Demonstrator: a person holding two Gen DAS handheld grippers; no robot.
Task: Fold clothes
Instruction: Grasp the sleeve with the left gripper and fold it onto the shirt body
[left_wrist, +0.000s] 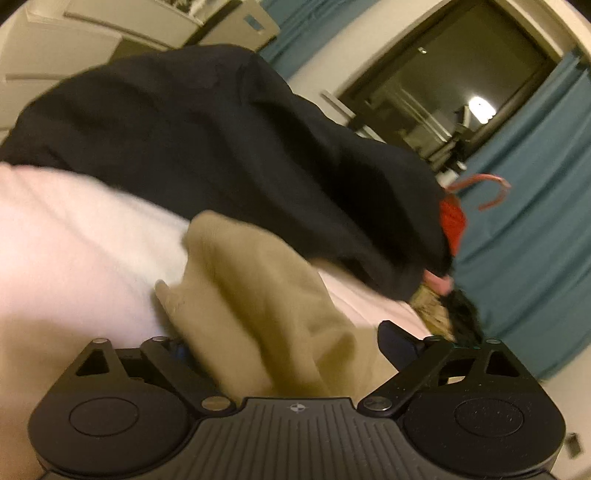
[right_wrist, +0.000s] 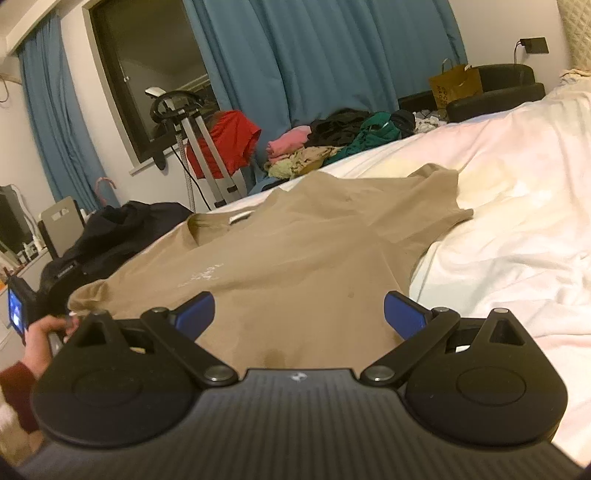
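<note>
Tan shirt (right_wrist: 295, 251) lies spread flat on the white bed (right_wrist: 517, 229), collar at 10 o'clock, laid out ready for folding. Right gripper (right_wrist: 299, 314) hovers over the hem, jaws wide apart, gripping nothing. Left gripper (left_wrist: 284, 347) has a sleeve bunched between its jaws; they look apart, not yet pinching. Black garment (left_wrist: 207, 147) heaped at 12 o'clock, set aside.

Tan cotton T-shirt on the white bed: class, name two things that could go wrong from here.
1. The tan cotton T-shirt lies between the open left gripper; closing may bunch several layers.
2. The black garment lies right beside the sleeve and could get caught too.
</note>
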